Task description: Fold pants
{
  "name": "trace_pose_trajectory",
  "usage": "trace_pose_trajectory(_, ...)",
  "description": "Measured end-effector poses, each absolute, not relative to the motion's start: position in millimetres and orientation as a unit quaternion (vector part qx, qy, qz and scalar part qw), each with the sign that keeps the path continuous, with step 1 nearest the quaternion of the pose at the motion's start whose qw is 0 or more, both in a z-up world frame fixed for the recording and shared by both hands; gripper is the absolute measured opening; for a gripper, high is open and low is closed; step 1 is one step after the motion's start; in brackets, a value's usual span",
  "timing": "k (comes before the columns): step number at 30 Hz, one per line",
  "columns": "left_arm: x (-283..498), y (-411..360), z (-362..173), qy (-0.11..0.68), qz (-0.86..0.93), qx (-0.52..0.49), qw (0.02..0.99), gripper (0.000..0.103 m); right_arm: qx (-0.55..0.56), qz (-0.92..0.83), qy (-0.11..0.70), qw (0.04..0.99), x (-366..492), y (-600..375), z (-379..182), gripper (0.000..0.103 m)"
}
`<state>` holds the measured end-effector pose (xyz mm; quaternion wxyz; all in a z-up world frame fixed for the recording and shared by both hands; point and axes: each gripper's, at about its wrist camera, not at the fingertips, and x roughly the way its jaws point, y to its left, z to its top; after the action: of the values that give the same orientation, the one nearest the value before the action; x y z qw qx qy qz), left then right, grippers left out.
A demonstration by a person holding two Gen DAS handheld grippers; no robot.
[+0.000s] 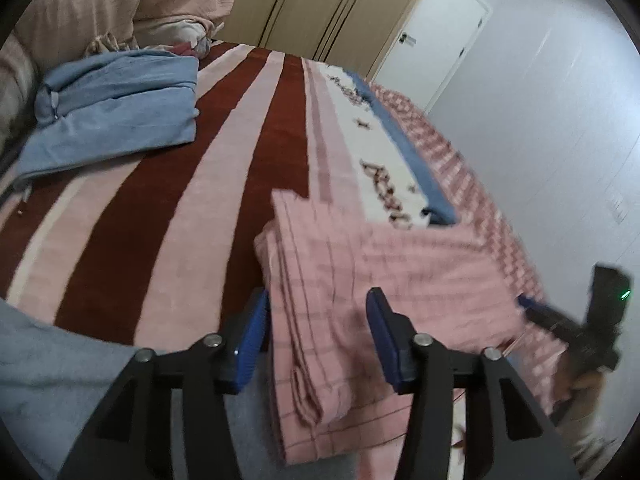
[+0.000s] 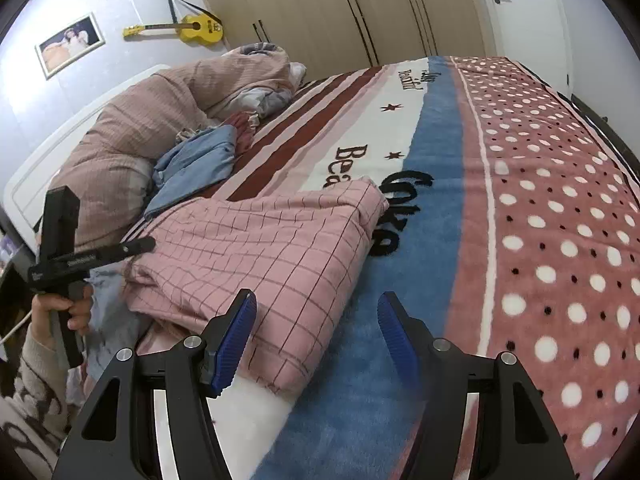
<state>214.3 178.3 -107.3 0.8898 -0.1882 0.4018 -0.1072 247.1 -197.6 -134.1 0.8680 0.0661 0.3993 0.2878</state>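
The pink checked pants (image 1: 360, 288) lie folded in a thick bundle on the bed; they also show in the right wrist view (image 2: 260, 248). My left gripper (image 1: 316, 312) is open, its blue pads on either side of the bundle's near left edge, gripping nothing. My right gripper (image 2: 316, 316) is open and empty, just above the bundle's near right corner and the blue band of the blanket. Each gripper shows in the other's view: the right one (image 1: 560, 320) at the pants' far side, the left one (image 2: 132, 246) at the pants' left edge.
The bed carries a striped, lettered and polka-dot blanket (image 2: 540, 200). Folded blue garments (image 1: 116, 112) lie near the pillows and a brown duvet (image 2: 140, 128). Wardrobes (image 2: 340, 8) and a door (image 1: 440, 32) stand behind. A yellow guitar (image 2: 188, 30) hangs on the wall.
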Motion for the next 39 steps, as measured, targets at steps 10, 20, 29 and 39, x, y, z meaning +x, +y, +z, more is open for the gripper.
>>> trace_pose_trajectory(10,239,179,-128,0.456,-0.140,-0.221,0.851,0.059,0.099,0.299,0.451,0.835,281,-184,-147,0.068)
trace_pose_trajectory(20,254,173,-156,0.472,-0.171,-0.264,0.823,0.041,0.130,0.339,0.492,0.791,290,-165,-182,0.050)
trace_pose_trajectory(29,240,150,-115,0.435,-0.163,-0.171,0.869,0.021,0.084,0.333,0.445,0.827,272,-152,-157,0.022)
trace_pose_trajectory(39,208,156,-54,0.393,-0.166,-0.137,0.894,0.020,0.095,0.333,0.416,0.841,242,-149,-105,0.022)
